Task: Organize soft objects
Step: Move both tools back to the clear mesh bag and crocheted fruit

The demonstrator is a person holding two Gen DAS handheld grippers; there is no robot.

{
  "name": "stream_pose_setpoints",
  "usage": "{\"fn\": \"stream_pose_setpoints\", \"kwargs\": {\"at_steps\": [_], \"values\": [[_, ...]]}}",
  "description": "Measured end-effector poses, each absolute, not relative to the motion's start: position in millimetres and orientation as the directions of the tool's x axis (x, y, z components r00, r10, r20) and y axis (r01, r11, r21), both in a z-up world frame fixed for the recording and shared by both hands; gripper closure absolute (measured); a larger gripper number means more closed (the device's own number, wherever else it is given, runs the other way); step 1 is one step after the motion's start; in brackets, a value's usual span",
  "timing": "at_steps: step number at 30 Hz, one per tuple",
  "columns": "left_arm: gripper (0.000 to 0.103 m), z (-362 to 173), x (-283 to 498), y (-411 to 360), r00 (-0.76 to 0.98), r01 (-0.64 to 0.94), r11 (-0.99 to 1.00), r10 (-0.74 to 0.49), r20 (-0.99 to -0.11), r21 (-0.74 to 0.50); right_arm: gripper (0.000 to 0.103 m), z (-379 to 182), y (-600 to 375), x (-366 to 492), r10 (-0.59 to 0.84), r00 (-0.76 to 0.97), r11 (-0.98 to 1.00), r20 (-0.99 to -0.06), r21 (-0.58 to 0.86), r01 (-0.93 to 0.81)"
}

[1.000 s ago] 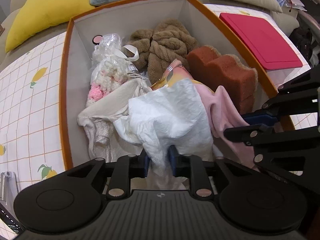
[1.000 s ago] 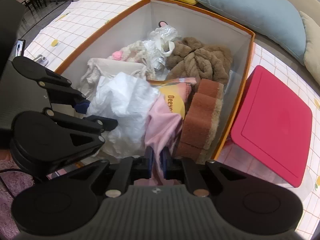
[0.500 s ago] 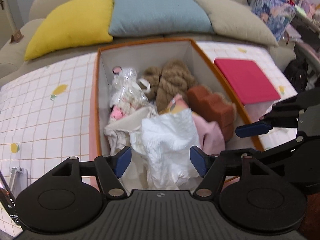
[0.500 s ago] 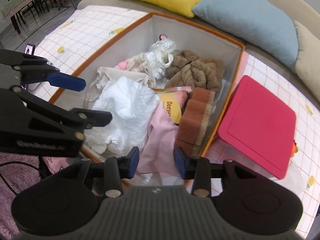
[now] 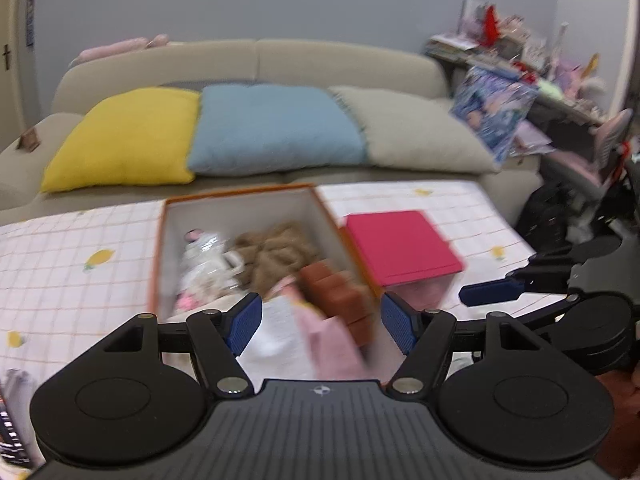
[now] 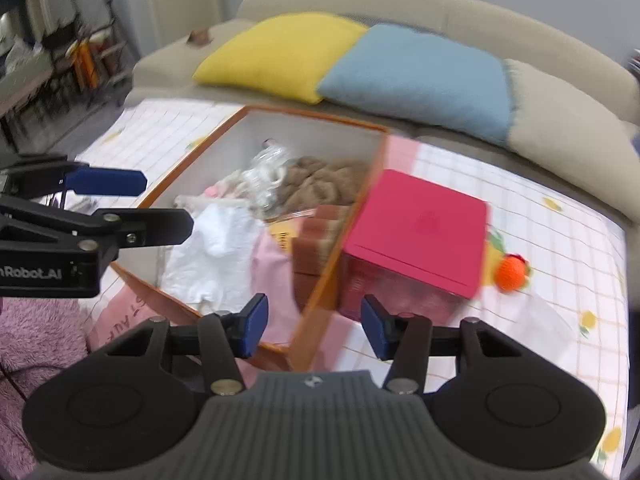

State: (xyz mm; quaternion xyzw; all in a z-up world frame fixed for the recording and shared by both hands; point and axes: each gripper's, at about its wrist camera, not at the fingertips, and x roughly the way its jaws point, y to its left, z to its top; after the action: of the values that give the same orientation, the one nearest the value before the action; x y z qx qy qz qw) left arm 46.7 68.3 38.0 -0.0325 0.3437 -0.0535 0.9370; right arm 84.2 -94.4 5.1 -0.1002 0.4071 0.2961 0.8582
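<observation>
Both tools hang above the near end of an orange-rimmed fabric storage box (image 6: 352, 216) with white inner walls. The left hand-held gripper (image 5: 322, 322) has its blue pads spread wide with nothing between them, and the right hand-held gripper (image 6: 314, 326) is likewise spread and empty. Inside the box lie a crumpled white cloth (image 6: 212, 248), a pale pink cloth (image 6: 272, 276), a rust-brown sponge block (image 6: 316, 236), a brown plush towel bundle (image 6: 320, 184) and a clear crinkly bag (image 6: 266, 172). Just beside the box, on the checked lemon-print surface (image 6: 560, 248), stands a red lidded box (image 6: 420, 228); an orange knitted ball (image 6: 510, 274) lies near it.
</observation>
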Motion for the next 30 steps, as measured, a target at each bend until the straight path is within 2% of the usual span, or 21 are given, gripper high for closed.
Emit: {"fn": "stream_pose_setpoints", "kwargs": {"at_steps": [5,12,26,27,30], "values": [[0.023,36.2,51.2,37.7,0.770,0.157,0.978,-0.207,-0.604,-0.135,0.051,2.3,-139.0,71.8,0.396,0.567,0.852,-0.722,0.060,-0.520],[0.024,23.0,74.5,-9.9,0.712,0.275,0.946,-0.319,-0.625,-0.170,0.051,-13.2,-190.1,75.4,0.313,0.611,0.910,-0.727,0.046,-0.411],[0.026,-3.2,131.2,-70.5,0.620,0.463,0.882,-0.397,-0.677,-0.093,0.051,-65.3,-250.0,129.2,0.203,0.686,0.973,-0.698,0.067,-0.220],[0.027,-5.0,136.0,-74.0,0.614,0.472,0.878,-0.395,-0.683,-0.083,0.050,-70.0,-251.6,134.6,0.203,0.690,0.974,-0.695,0.071,-0.215],[0.027,-8.3,149.5,-83.7,0.605,0.497,0.867,-0.381,-0.699,-0.042,0.037,-85.3,-253.3,150.5,0.223,0.687,0.972,-0.692,0.101,-0.213]]}}
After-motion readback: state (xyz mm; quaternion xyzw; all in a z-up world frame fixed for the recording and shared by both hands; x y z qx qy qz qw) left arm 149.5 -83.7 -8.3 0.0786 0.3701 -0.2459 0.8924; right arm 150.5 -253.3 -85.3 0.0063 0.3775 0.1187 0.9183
